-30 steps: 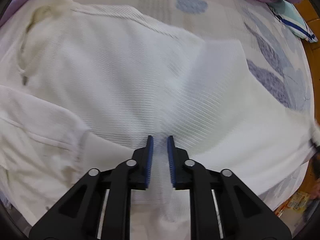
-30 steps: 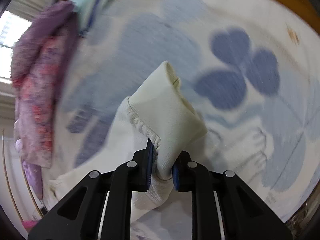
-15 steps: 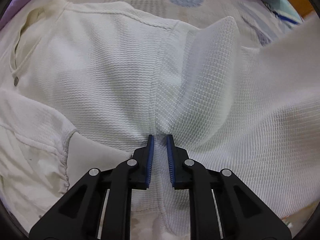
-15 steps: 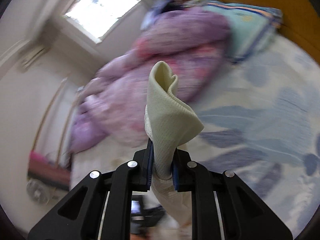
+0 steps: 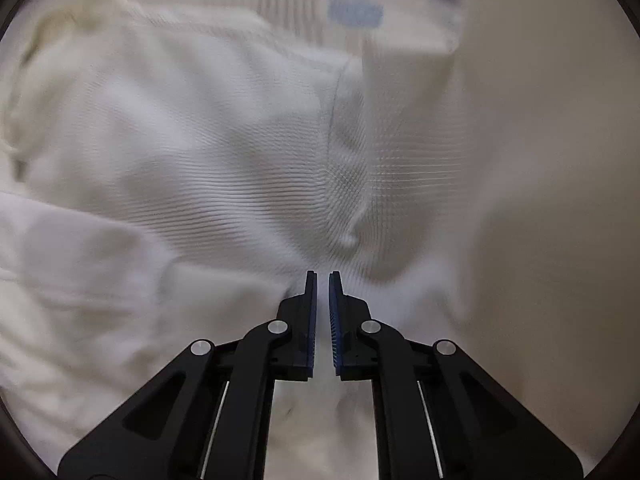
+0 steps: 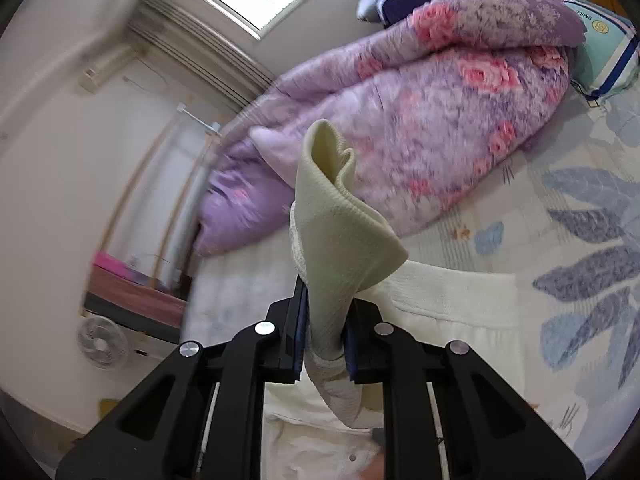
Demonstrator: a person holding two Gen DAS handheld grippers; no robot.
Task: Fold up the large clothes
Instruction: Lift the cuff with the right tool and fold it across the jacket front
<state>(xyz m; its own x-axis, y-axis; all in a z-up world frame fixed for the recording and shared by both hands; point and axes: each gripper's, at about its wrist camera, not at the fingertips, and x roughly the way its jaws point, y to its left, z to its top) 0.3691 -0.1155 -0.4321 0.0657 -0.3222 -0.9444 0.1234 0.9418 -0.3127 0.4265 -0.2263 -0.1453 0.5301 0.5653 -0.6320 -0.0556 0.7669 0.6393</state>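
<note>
Left gripper [image 5: 323, 280] nearly pressed together, low over white shirt [image 5: 208, 152]; cloth between pads not resolvable through blur. Right gripper [image 6: 324, 312] pinching cream cuff [image 6: 340, 220], cuff standing up from jaws. Shirt spread on leaf-print sheet [image 6: 580, 240], purple floral quilt [image 6: 420, 112] beyond, teal pillow [image 6: 608, 52] at far right.

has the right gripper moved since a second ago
Yes. The right gripper, shut on the cuff, swung up from facing the bedsheet toward the purple quilt.
</note>
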